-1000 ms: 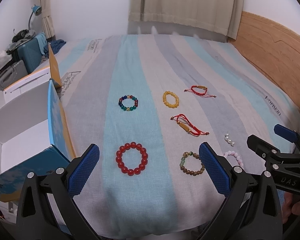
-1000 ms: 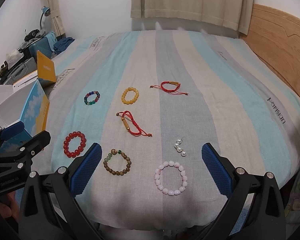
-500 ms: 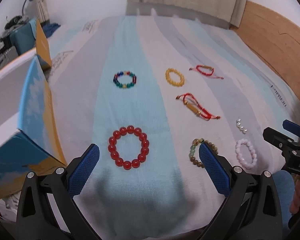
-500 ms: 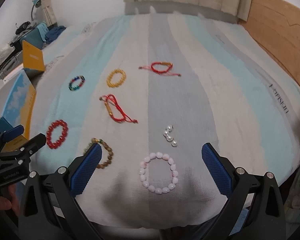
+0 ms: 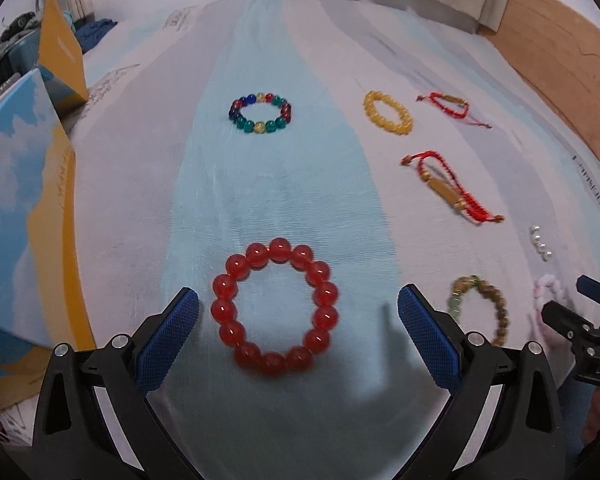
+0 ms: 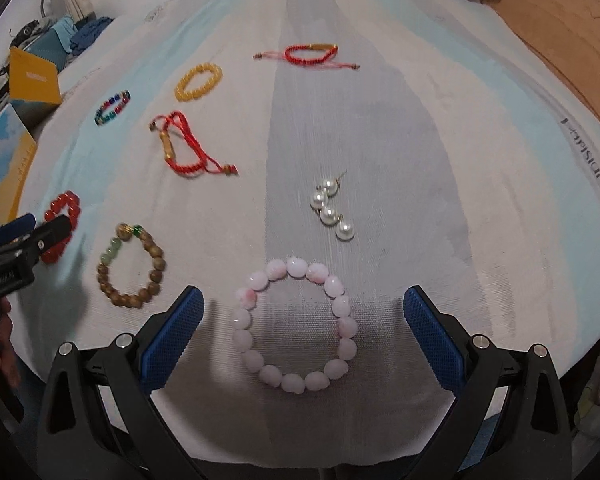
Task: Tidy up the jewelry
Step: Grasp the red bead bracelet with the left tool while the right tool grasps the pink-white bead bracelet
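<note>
Several bracelets lie on a striped bedsheet. My left gripper is open just above a red bead bracelet, which lies between its blue pads. My right gripper is open over a pink bead bracelet, which lies between its pads. Pearl earrings lie beyond the pink one. A brown-green bracelet lies between the two grippers. Farther off lie a multicoloured bracelet, a yellow one and two red cord bracelets.
An open blue-and-orange cardboard box stands at the bed's left edge, close to my left gripper. A wooden headboard runs along the right. Luggage and clutter sit at the far left.
Both grippers have moved forward and down toward the bed. The red bracelet now lies between the left pads and the pink bracelet between the right pads. Both stay open.
</note>
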The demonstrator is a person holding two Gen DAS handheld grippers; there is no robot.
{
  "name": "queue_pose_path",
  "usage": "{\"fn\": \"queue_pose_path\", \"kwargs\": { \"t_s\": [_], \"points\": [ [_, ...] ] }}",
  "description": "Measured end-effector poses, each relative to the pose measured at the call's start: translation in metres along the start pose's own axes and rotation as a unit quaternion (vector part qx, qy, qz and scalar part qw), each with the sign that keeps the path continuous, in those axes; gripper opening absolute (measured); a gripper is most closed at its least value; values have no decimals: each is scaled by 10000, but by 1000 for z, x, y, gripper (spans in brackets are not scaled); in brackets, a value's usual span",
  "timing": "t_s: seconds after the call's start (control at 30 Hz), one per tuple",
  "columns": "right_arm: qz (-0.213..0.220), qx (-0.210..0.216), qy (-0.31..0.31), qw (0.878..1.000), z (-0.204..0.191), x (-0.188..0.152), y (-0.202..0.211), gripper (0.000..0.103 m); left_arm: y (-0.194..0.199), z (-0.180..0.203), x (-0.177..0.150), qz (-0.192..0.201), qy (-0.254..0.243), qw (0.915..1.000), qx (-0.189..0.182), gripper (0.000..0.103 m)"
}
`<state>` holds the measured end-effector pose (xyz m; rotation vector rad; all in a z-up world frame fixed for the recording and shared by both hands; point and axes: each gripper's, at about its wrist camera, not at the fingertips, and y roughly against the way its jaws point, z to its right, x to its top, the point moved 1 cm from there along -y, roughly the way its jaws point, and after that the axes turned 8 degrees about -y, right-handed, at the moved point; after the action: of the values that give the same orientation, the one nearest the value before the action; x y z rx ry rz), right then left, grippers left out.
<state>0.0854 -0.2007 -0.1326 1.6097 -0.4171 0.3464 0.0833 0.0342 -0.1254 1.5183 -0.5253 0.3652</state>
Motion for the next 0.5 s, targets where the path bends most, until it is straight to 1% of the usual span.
{"fn": "queue_pose_path", "kwargs": {
  "t_s": [0.17, 0.4, 0.5],
  "points": [
    [-127, 11, 15, 9999, 3, -4, -11, 96, -14, -4, 0, -100, 10, 9999, 23, 97],
    [-184, 92, -3, 9998, 6, -6, -16, 95, -20, -3, 0, -128, -60, 9999, 36, 97],
    [-220, 147, 27, 9996, 5, -6, -17, 90, -19, -3, -1, -123, -88, 9999, 64, 95]
  ]
}}
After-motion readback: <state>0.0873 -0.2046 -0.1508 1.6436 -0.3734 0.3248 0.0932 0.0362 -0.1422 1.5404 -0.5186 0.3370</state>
